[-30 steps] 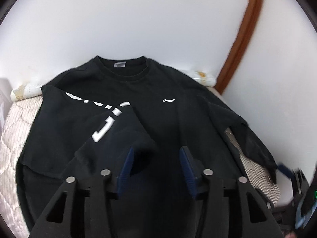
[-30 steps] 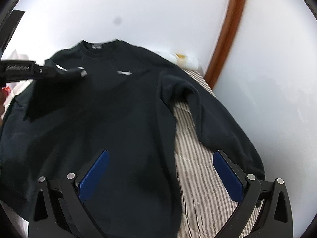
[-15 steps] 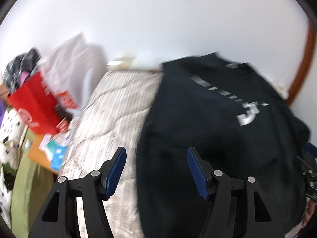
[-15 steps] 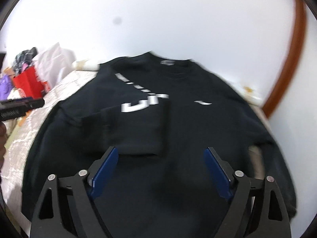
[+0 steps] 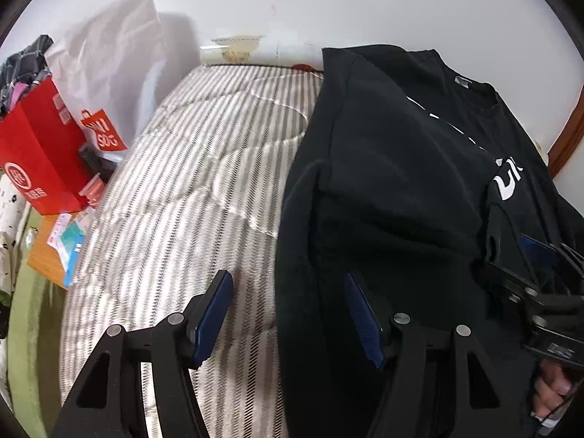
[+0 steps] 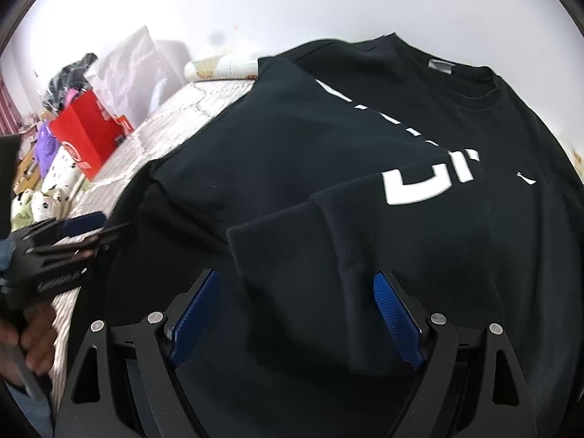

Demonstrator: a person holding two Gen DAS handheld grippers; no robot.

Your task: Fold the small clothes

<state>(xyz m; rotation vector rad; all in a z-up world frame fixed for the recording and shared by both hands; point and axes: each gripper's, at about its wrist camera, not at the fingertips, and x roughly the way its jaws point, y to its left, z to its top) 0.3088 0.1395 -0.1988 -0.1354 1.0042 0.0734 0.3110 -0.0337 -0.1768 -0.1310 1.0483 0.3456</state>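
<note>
A black sweatshirt (image 5: 394, 168) with white lettering lies on a striped mattress (image 5: 204, 182); its left sleeve is folded across the chest. In the right wrist view the sweatshirt (image 6: 328, 153) fills the frame, with the folded sleeve's cuff (image 6: 292, 255) lying between my jaws. My left gripper (image 5: 288, 314) is open and empty, straddling the sweatshirt's left edge near the hem. My right gripper (image 6: 297, 314) is open and empty just above the cuff. The right gripper also shows at the right edge of the left wrist view (image 5: 540, 255), and the left gripper shows in the right wrist view (image 6: 84, 230).
A red paper bag (image 5: 40, 153) and a white plastic bag (image 5: 109, 73) stand left of the mattress, with a wooden stool (image 5: 51, 252) and a green blanket (image 5: 29, 328) below them. A white wall (image 5: 292, 0) is behind; a brown door frame (image 5: 569, 135) is at the right.
My left gripper let go of the folded sleeve and swung left to the sweatshirt's left edge. My right gripper moved from the right sleeve side to above the folded cuff.
</note>
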